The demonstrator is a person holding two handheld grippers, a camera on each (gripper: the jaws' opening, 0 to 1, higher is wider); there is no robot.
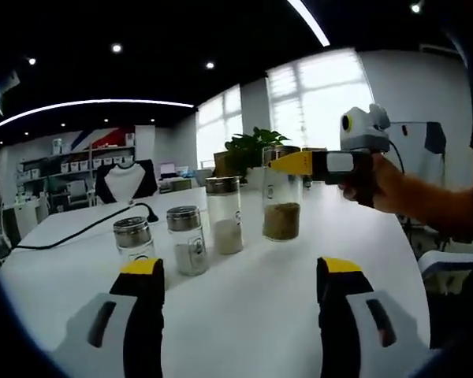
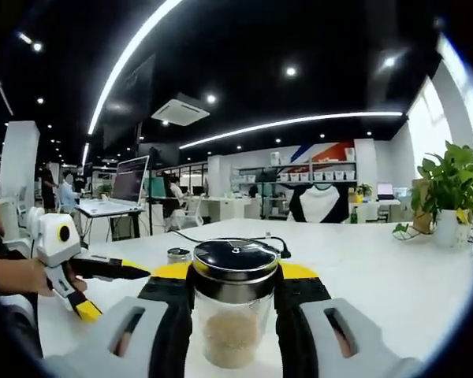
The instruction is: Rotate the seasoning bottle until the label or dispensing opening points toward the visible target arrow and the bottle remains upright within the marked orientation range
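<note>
Open-plan office or showroom, dark ceiling with recessed spotlights and curved LED light strips, ceiling air-conditioning cassette, desks with a monitor, people at work, wall shelving with storage boxes, potted plant, large windows, white table

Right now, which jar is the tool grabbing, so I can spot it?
On the white table stands a row of four lidded glass jars. It's the tallest jar at the right end, nearest the potted plant. Only it holds brown grains, with the right tool clamped at its lid.
</note>
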